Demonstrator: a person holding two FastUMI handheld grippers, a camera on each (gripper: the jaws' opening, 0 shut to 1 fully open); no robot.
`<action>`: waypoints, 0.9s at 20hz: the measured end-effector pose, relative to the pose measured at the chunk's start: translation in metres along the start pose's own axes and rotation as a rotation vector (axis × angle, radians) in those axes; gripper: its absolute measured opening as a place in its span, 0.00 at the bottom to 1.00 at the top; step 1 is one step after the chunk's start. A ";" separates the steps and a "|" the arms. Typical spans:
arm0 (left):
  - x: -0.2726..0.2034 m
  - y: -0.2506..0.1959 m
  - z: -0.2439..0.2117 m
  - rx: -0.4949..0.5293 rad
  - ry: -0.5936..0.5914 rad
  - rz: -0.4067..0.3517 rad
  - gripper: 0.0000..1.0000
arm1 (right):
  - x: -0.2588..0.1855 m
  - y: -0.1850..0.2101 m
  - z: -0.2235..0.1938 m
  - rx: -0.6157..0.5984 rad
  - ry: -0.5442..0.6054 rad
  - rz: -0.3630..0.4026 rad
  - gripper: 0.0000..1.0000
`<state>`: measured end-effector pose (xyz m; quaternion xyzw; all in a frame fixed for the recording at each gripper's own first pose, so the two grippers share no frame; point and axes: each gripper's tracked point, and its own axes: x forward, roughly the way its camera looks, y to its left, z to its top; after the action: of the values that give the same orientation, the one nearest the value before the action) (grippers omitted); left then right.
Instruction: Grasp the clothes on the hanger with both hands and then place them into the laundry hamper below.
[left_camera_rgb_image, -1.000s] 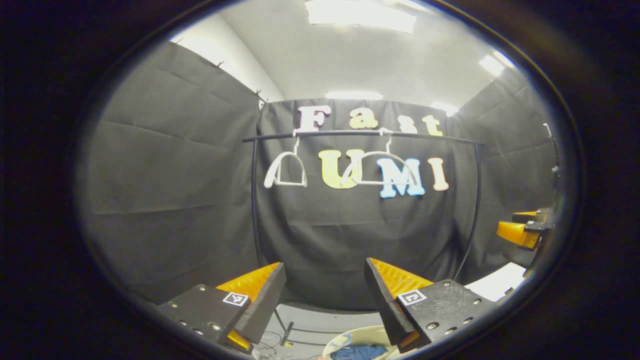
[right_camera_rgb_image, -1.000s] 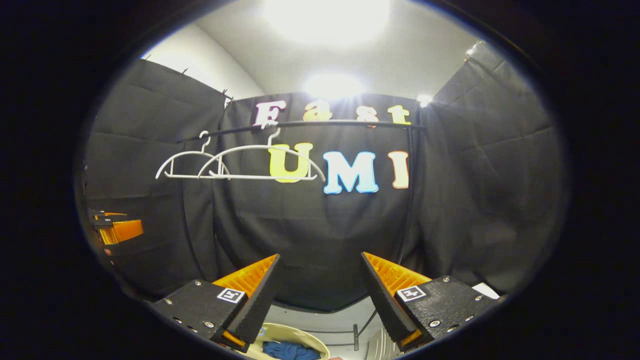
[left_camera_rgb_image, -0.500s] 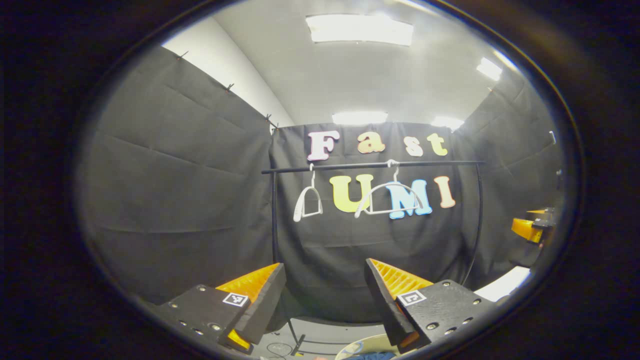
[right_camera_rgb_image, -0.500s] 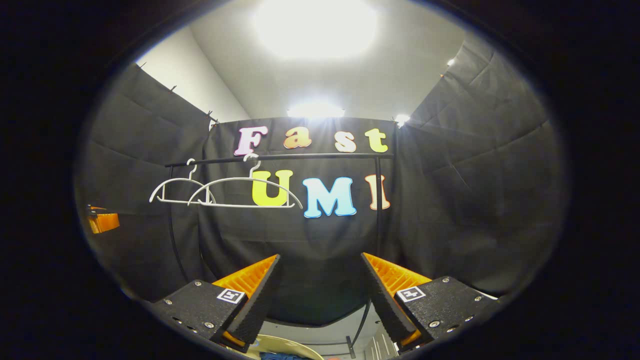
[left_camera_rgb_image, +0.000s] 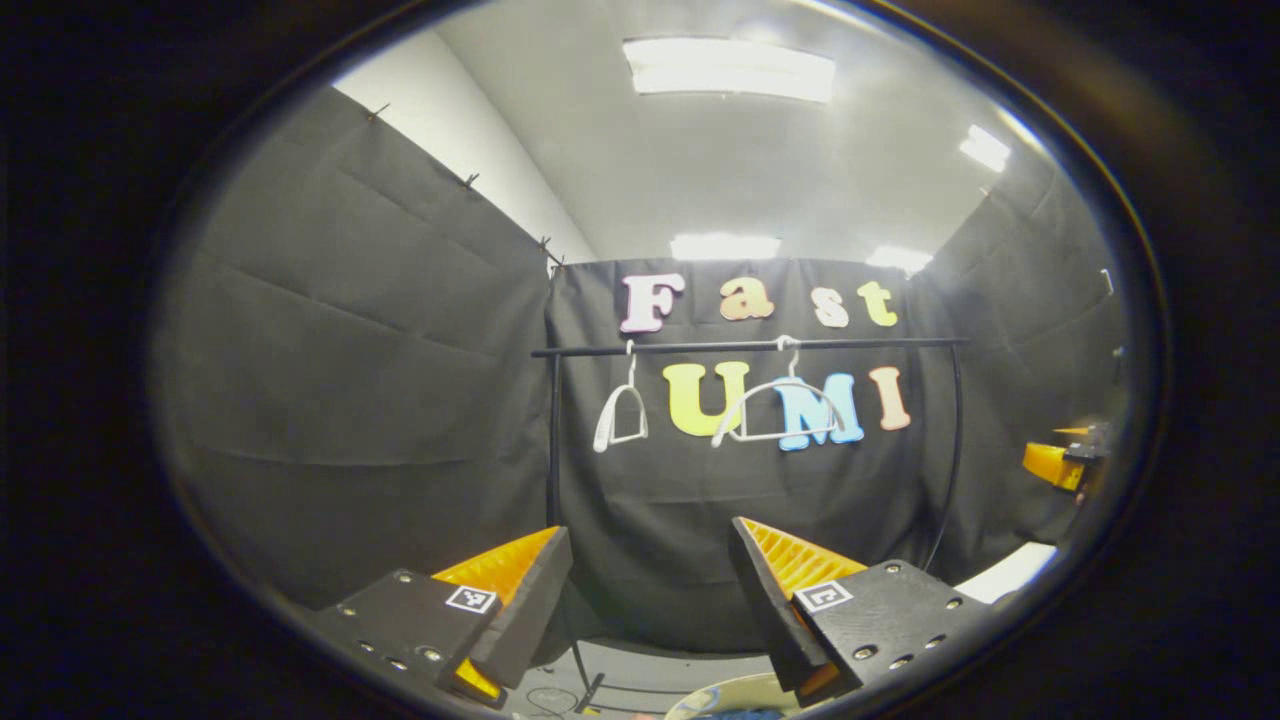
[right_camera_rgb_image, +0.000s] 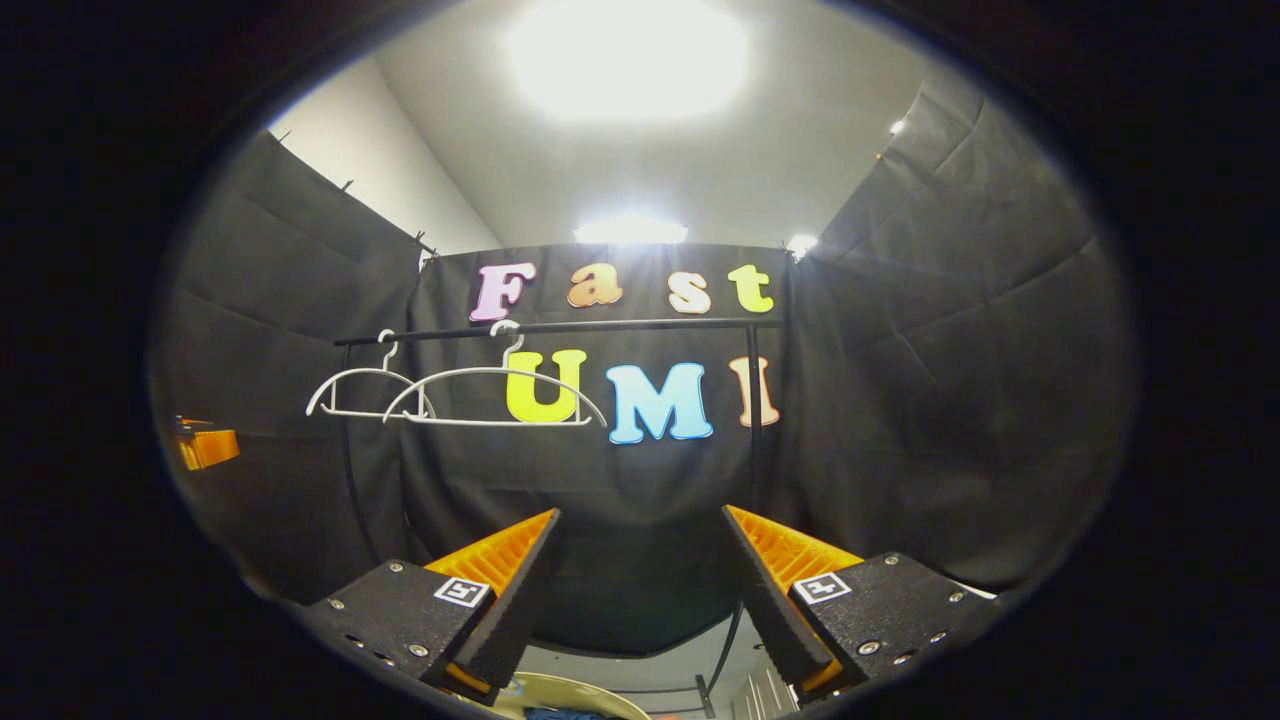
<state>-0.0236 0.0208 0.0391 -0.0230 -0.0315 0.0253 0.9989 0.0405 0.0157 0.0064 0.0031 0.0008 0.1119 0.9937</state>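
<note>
I am holding my left hand-held gripper (left_camera_rgb_image: 650, 590) and my right hand-held gripper (right_camera_rgb_image: 640, 585) wide apart at the jaws, both gripping nothing and both aimed up at the thin black clothes rail (right_camera_rgb_image: 560, 327). The two bare white plastic hangers (right_camera_rgb_image: 495, 395) are hanging from it with no garment on them. The blue clothes (left_camera_rgb_image: 735, 714) are lying in the round cream laundry hamper (right_camera_rgb_image: 570, 692) at the lower edge below my fingers. I am judging the drop done, so the best I can do is back both hands away level, staying clear of the hangers and the rail's upright.
</note>
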 end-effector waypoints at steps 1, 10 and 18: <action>-0.001 0.000 -0.001 0.003 0.005 0.000 0.96 | 0.000 0.001 0.001 0.001 -0.002 0.000 0.93; 0.002 -0.004 -0.003 0.003 0.002 -0.003 0.91 | 0.001 0.005 -0.001 0.008 0.006 0.001 0.94; 0.004 0.001 -0.001 0.004 -0.008 -0.002 0.96 | 0.004 0.009 0.001 0.011 0.005 0.002 0.94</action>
<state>-0.0200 0.0219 0.0377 -0.0210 -0.0352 0.0244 0.9989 0.0424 0.0252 0.0080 0.0082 0.0037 0.1130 0.9936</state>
